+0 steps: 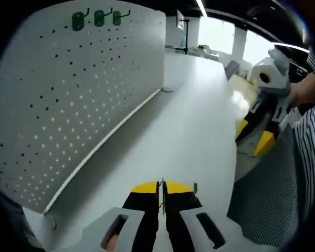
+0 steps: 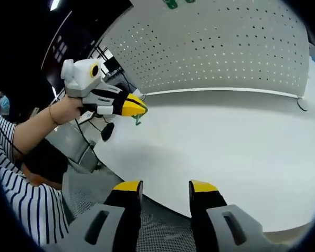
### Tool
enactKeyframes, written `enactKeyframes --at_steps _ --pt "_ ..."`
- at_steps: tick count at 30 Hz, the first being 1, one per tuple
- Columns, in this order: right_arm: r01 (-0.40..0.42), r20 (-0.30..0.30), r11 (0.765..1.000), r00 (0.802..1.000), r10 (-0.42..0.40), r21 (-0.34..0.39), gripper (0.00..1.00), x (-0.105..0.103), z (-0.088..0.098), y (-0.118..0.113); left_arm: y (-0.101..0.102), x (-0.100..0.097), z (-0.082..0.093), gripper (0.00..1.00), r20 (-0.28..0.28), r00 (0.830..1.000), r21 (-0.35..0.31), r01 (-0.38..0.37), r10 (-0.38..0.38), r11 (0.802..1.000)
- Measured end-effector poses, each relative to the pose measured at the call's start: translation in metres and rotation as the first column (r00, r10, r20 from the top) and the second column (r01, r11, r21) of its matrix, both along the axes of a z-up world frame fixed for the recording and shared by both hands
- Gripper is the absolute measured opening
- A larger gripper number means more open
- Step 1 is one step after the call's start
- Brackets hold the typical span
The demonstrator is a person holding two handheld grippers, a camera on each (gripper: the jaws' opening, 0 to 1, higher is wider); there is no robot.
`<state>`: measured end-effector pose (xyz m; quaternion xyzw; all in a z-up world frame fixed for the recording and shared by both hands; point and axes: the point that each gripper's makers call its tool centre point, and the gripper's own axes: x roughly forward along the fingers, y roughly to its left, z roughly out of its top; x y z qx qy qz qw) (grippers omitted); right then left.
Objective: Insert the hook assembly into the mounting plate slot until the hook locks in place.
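A white pegboard (image 1: pixel 68 105) stands upright along the table's edge, and three green hooks (image 1: pixel 98 18) hang near its top. My left gripper (image 1: pixel 163 185) is shut on a small green hook (image 1: pixel 195 187) that pokes out beside its yellow tips, well short of the board. In the right gripper view the left gripper (image 2: pixel 135 107) hovers over the table with the green hook (image 2: pixel 138 121) dangling below its tips, the pegboard (image 2: pixel 215 47) behind it. My right gripper (image 2: pixel 165 188) is open and holds nothing, near the table's edge. From the left gripper view the right gripper (image 1: pixel 254 137) appears at the right.
The white table (image 1: pixel 189 131) runs long and bare beside the pegboard. A person in a striped shirt (image 2: pixel 16 173) holds both grippers; a sleeve (image 1: pixel 312 142) shows at the right. Grey floor (image 1: pixel 268 205) lies beyond the table's edge. A thin cable (image 2: pixel 302 104) lies by the board's end.
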<state>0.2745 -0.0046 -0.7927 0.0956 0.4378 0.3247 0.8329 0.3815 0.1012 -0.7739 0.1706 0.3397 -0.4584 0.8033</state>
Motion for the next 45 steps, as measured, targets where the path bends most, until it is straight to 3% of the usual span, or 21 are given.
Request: enactKeyframes --at_steps 10,16,21,28,36,45 --pt "-0.008 0.016 1.0 1.0 0.008 0.014 0.32 0.002 0.007 0.004 -0.014 -0.004 0.036 0.02 -0.013 0.996 -0.129 -0.093 0.092 0.987" --pt "-0.01 0.028 1.0 1.0 0.01 0.022 0.32 0.003 0.013 0.006 -0.022 -0.008 0.048 0.02 -0.051 0.987 -0.208 -0.161 0.154 0.965" --pt "-0.001 0.043 0.998 0.999 -0.002 0.059 0.32 0.008 0.027 0.01 -0.03 -0.015 0.058 0.02 -0.1 0.975 -0.293 -0.222 0.2 0.93" --pt "-0.005 0.074 0.996 0.997 -0.001 0.09 0.32 0.014 0.043 0.016 -0.033 -0.021 0.069 0.01 -0.115 0.967 -0.34 -0.255 0.229 0.905" --pt "0.026 0.097 0.978 0.994 -0.047 0.209 0.31 0.026 0.078 0.027 -0.033 -0.022 0.081 0.01 -0.129 0.953 -0.387 -0.302 0.273 0.871" --pt "0.031 0.127 0.96 0.99 -0.069 0.277 0.3 0.036 0.103 0.038 -0.035 -0.024 0.091 0.01 -0.152 0.939 -0.44 -0.343 0.308 0.83"
